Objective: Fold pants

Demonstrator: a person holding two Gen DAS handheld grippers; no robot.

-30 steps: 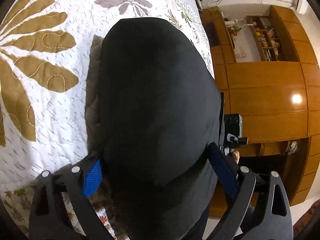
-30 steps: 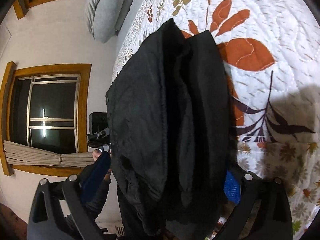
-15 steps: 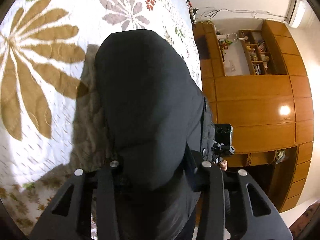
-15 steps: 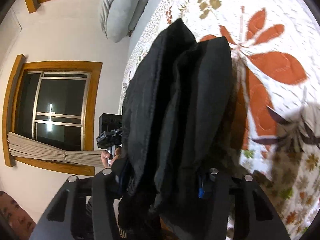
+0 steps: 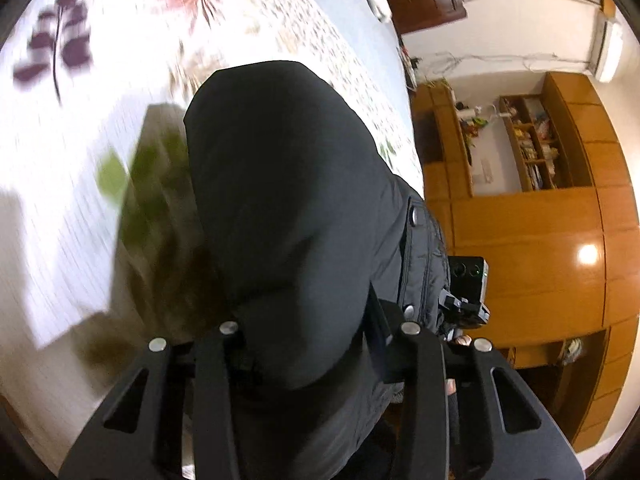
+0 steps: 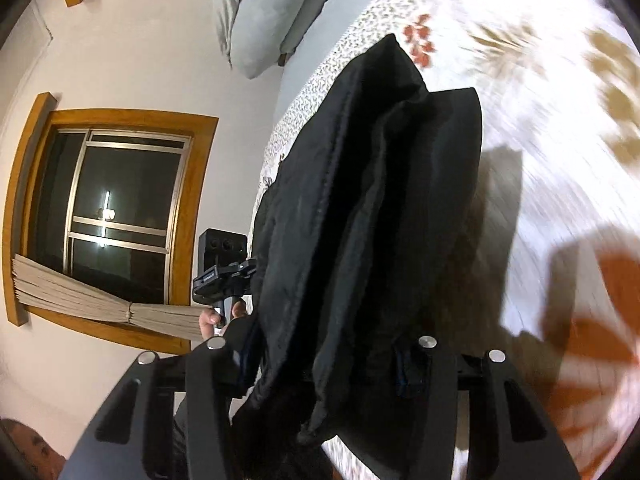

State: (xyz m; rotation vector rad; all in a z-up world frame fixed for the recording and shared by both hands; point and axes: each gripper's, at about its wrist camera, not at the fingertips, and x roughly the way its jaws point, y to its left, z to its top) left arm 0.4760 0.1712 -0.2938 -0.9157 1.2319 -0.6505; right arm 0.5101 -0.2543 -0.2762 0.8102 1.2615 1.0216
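You have the black pants (image 5: 288, 208) pinched in both claws and lifted off the bed — the left claw (image 5: 308, 344) is clamped on smooth fabric beside the snap-buttoned fly, and the right claw (image 6: 320, 356) is clamped on a bunched stack of several layers. From the left wrist view the cloth hangs forward as one rounded bulge over the floral quilt (image 5: 100, 60); from the right wrist view it shows as long vertical pleats with its far edge reaching toward the gray pillows (image 6: 264, 12).

This looks like the carrying stage of a fold: the garment is already doubled and is held above the quilt, not yet laid down. Your next move probably calls for lowering both claws together, keeping them level and apart enough that the cloth goes down taut, then letting the far edge touch first so the layers do not slide.

Mind the surroundings. The quilt is blurred in both views, so judging the height above it is hard. The wooden cabinets (image 5: 532, 248) stand to the right of the bed and the window (image 6: 116, 204) with its blind to the left, both well apart from the pants. The main risk is the thick bundle in the right claw — loose inner layers could slip out unevenly.
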